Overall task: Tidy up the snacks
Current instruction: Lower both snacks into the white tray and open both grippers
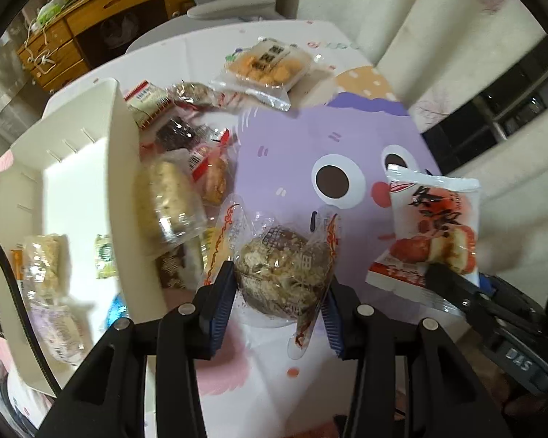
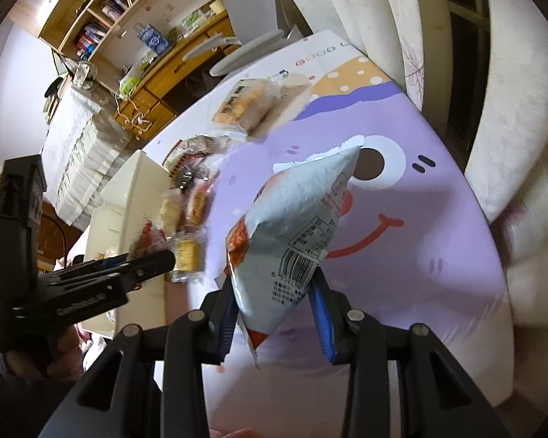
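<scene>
Both grippers are loaded: left gripper (image 1: 281, 292) clamps the round cake (image 1: 283, 277), right gripper (image 2: 274, 310) pinches the white packet (image 2: 292, 233). Slippery wrappers could slide free short of the cream box (image 1: 120, 168) at frame left.

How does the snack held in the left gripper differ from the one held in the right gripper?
The round cake in the left gripper sits in a clear wrapper that shows its crumbly brown top; the white packet in the right gripper is opaque and printed, with a barcode. The round cake is compact and domed; the white packet is a taller, puffed pillow pouch. Both are single wrapped snacks, each clamped between gripper pads above the purple mat.
</scene>
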The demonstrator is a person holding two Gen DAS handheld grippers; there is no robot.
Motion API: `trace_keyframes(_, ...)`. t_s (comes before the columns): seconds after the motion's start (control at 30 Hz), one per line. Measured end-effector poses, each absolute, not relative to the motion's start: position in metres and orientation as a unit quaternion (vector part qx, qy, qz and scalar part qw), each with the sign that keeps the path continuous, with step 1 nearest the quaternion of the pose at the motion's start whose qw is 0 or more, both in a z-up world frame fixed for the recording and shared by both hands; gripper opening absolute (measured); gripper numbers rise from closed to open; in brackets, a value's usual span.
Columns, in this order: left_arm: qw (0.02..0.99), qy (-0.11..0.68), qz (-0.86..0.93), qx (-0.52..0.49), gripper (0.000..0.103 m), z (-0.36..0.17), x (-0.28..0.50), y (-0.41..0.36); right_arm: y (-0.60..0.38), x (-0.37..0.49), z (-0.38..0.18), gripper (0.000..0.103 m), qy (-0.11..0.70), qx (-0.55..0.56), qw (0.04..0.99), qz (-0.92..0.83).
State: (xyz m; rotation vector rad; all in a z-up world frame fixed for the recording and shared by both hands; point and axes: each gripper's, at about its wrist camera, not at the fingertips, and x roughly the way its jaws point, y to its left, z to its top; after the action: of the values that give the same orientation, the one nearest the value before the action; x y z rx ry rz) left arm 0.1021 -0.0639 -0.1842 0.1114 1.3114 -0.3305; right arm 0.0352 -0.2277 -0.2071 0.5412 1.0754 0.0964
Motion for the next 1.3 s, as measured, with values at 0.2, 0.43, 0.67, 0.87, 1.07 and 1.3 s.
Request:
trace_keyframes(0.2,0.787,0.589,-0.174,0.063,0.042,-0.149,0.085,-0.030,-0.194,0.014,-0.188,0.037,0.480,0.262,0.837,0.028)
trace_keyframes(0.43,0.800,0.565,-0.189,0.064,0.043,-0.119,0.074,0.024,-0.151,-0.001,-0.165,0.037,0.448,0.260,0.855,0.025)
trace_keyframes(0.67,0.812,0.548,-0.192,0.054,0.043,-0.111,0.070,0.077,-0.109,-0.007,-0.147,0.037,0.425,0.244,0.871,0.035)
trace_keyframes(0.87,0.820,0.541,-0.179,0.045,0.043,-0.114,0.067,0.119,-0.071,-0.008,-0.138,0.037,0.406,0.233,0.881,0.064)
trace_keyframes(1.07,0.818,0.552,-0.154,0.041,0.043,-0.124,0.066,0.161,-0.033,0.008,-0.138,0.037,0.413,0.218,0.878,0.105)
trace_keyframes(1.3,0.827,0.545,-0.133,0.037,0.043,-0.131,0.067,0.196,0.012,0.024,-0.141,0.032,0.420,0.188,0.874,0.155)
